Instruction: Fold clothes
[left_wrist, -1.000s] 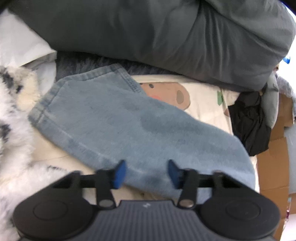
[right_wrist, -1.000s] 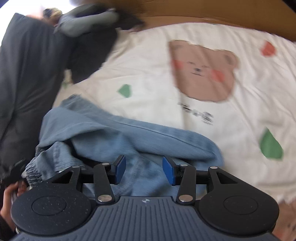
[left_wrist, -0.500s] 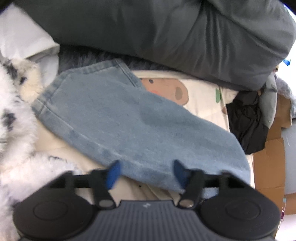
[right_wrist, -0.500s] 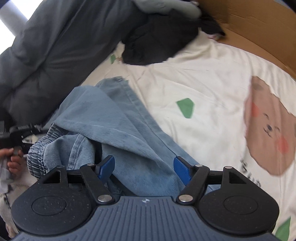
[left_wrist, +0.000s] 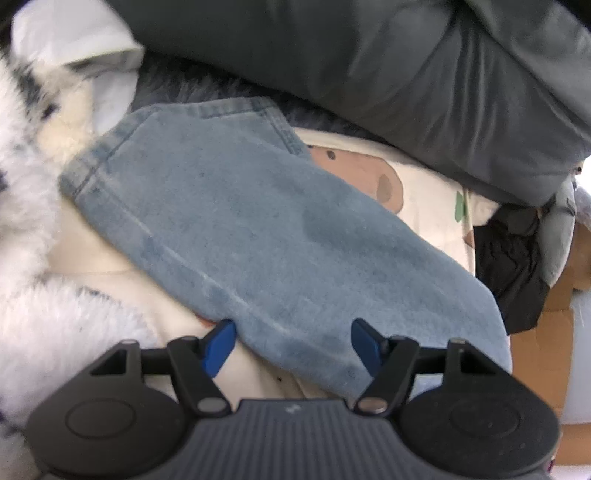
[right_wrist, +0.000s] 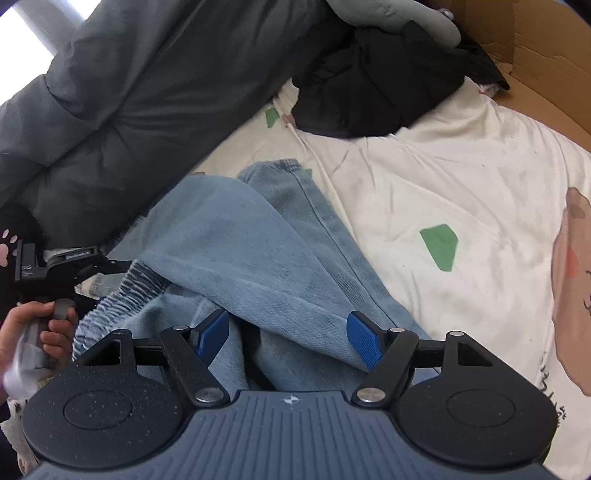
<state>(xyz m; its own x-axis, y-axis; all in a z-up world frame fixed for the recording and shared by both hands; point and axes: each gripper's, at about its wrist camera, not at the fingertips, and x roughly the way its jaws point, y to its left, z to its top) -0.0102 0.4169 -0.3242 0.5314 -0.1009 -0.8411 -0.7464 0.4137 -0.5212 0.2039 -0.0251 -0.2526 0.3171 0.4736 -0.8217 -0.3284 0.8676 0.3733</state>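
**Stock on the bed: one pair of jeans, two hand-held grippers**

Item 1: light blue jeans (right_wrist: 258, 251), folded over on themselves. They lie on a cream bear-print bedsheet (right_wrist: 461, 177); the elastic waistband is bunched toward my left, and a hemmed leg end (left_wrist: 177, 122) reaches a dark grey duvet (left_wrist: 369, 62).

Item 2: my left hand-held gripper (left_wrist: 291, 341). The jaws stand wide apart and hold nothing; blue pads (left_wrist: 218, 345) hang over the near edge of the denim.

Item 3: my right hand-held gripper (right_wrist: 284, 338). It is spread wide and empty, with the jeans' folded edge running between its fingers; I cannot tell whether they touch the cloth.

Item 4: my left hand (right_wrist: 35, 332), wrapped around its gripper's handle beside the waistband.

Sundries: black garment (right_wrist: 376, 85), white fluffy throw (left_wrist: 26, 206), cardboard box (right_wrist: 535, 40).
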